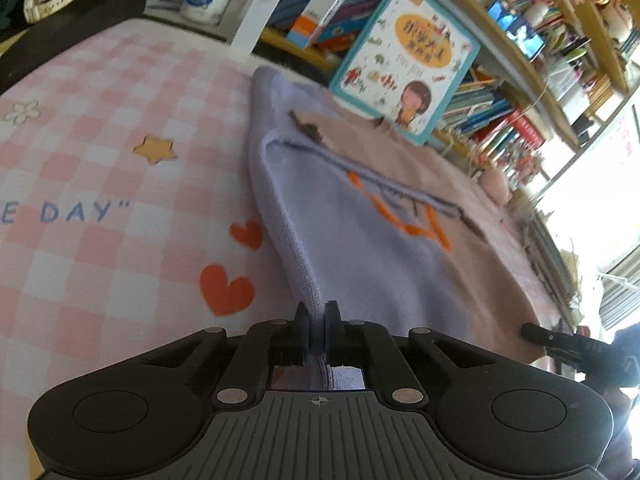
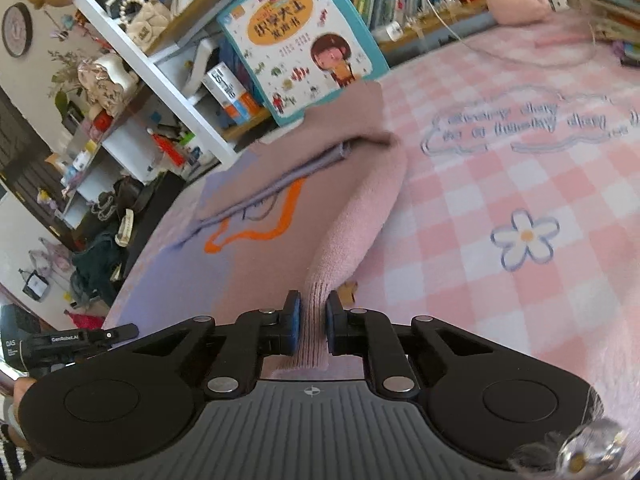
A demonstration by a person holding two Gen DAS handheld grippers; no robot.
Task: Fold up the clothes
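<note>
Knit sweater [image 1: 360,248] pinched between both jaws.

Lilac-and-pink sweater [image 1: 360,264] with orange stitching; pink-white checked sheet [image 2: 500,184].

The left gripper [image 1: 317,330] sits low in the frame, its two dark pads pressed together on the ribbed lavender edge of a knit sweater [image 1: 360,248]. The garment — lavender on one side, dusty pink on the other, with orange stitching across it — stretches away over a pink-and-white checked cloth [image 1: 100,200] printed with red hearts, a yellow star and the letters "E DAY". Beyond the sweater a children's picture book [image 1: 408,60] leans against crowded bookshelves [image 1: 540,92]. At the far right edge, the tip of the right gripper [image 1: 538,334] is visible beside the pink fabric.
</note>
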